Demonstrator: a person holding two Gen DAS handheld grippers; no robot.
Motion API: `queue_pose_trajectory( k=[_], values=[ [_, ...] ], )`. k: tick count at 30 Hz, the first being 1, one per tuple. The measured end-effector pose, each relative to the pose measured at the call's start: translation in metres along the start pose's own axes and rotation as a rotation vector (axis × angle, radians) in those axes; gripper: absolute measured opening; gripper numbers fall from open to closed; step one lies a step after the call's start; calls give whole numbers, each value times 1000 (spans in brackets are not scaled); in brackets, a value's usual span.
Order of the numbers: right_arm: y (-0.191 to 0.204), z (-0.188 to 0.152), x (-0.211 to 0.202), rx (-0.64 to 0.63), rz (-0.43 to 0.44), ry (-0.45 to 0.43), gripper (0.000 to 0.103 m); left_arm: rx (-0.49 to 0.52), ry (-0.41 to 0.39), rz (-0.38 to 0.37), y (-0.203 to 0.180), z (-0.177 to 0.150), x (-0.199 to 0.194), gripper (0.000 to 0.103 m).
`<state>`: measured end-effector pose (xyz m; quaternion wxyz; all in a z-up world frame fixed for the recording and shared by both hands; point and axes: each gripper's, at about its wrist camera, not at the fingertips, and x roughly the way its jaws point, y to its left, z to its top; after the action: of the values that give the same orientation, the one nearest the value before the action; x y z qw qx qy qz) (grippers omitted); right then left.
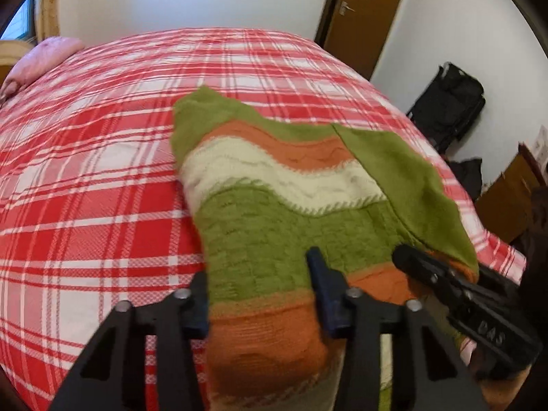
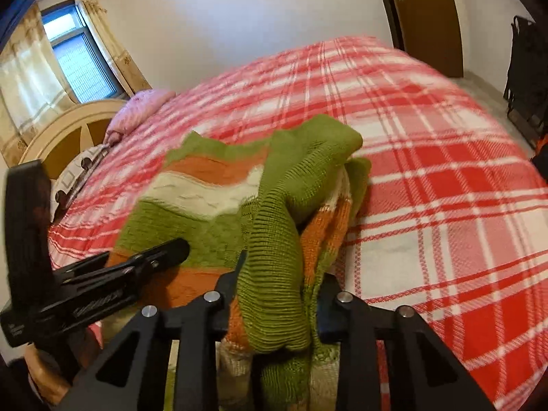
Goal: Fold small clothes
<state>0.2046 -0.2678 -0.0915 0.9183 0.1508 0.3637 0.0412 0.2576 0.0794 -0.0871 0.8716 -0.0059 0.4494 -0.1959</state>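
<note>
Knitted sweater (image 1: 274,205) hem at plaid bedspread (image 1: 85,171) edge

— What have I got in frame?
— A small knit sweater (image 1: 274,212), green with orange and cream wavy bands, spread mid-frame on the bed.
— Its pose?
— Partly folded: one green sleeve (image 2: 274,239) draped forward, lower centre of my right view.
</note>
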Motion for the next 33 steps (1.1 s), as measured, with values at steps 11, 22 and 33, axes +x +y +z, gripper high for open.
queue_pose_trajectory(
  k=[11,22,33],
  values=[
    [-28,-12,-108,25,-147,-239,29,169,-78,-98,-70,7,-18,36],
    [-138,-55,-122,331,-194,-218,29,412,-114,-26,-149,-23,14,35],
    [-162,-61,-104,401,-204,-166,44,399,-102,30,-116,-27,28,90]
  ],
)
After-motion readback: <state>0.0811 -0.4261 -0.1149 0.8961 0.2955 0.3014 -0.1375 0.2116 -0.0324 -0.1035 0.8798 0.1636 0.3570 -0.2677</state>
